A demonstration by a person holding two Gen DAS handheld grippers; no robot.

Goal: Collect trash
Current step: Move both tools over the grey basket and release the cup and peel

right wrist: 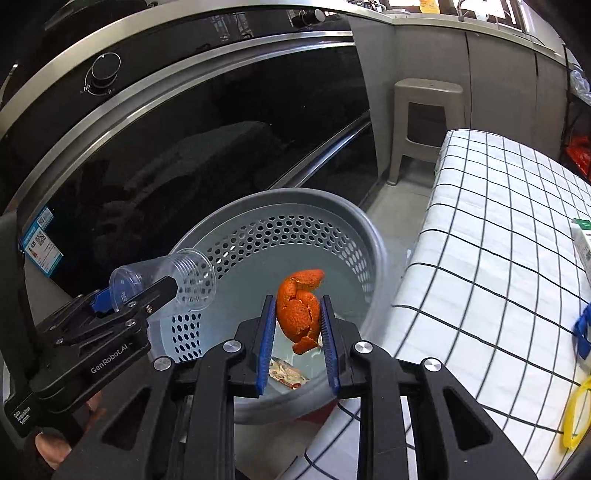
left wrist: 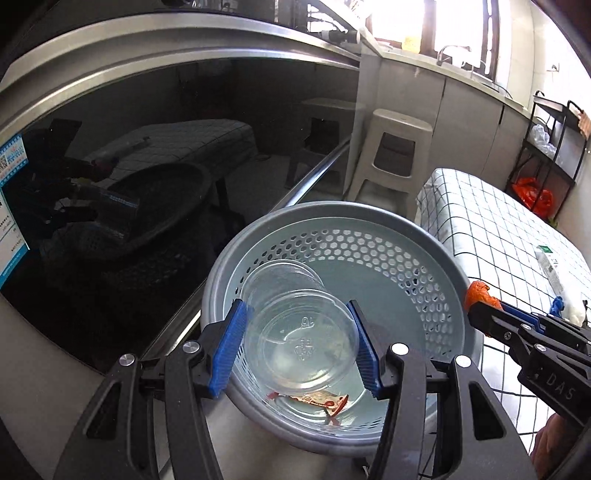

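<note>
Hovering over the grey perforated bin (right wrist: 373, 236), both grippers carried trash. The left gripper (left wrist: 297, 345) held a clear plastic cup (left wrist: 301, 332) on its side, long axis pointing into the bin, mouth forward, jaws about half open and pressed on its walls. The right gripper (right wrist: 298, 345) pinched an orange peel (right wrist: 300, 308) in narrow jaws, directly above the bin floor, where a wrapper (right wrist: 286, 374) lay. Judged: both items were placed for release; the checked-cloth surface (right wrist: 498, 240) lay just beside the bin.

Bright window (left wrist: 402, 22) glare (top right), sharp centre, fisheye-bent edges.
</note>
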